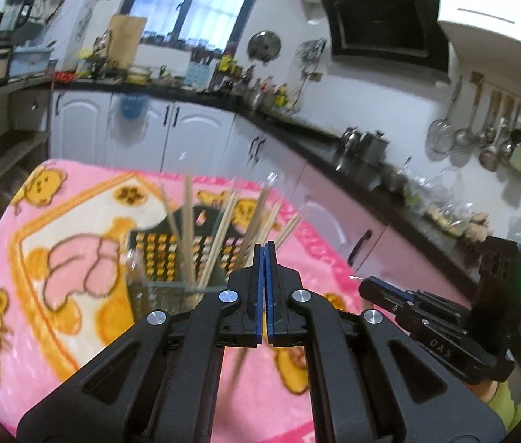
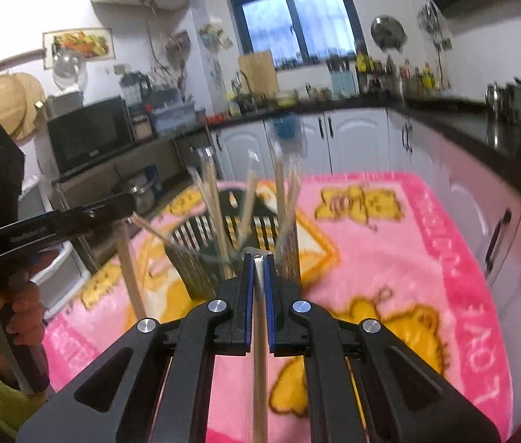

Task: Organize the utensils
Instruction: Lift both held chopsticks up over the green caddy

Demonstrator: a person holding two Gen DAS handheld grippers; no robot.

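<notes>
Each hand-held gripper carries one chopstick: the left hand-held gripper (image 1: 264,245) is clamped on a chopstick (image 1: 239,363), and the right hand-held gripper (image 2: 259,256) pinches another chopstick (image 2: 260,350). The holder (image 2: 201,258) stands on the pink surface (image 2: 389,258) just ahead. Next, I judge: tip each stick upright and drop it in.

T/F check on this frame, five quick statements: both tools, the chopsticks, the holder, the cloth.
1. The right tool is shut on a chopstick. True.
2. The left tool stands wide open. False: shut, with a chopstick hanging from it in the right wrist view.
3. The dark slotted holder is empty. False: several chopsticks stand in it.
4. The holder stands on a pink cartoon blanket. True.
5. The blanket is plain blue. False: pink with yellow figures.
</notes>
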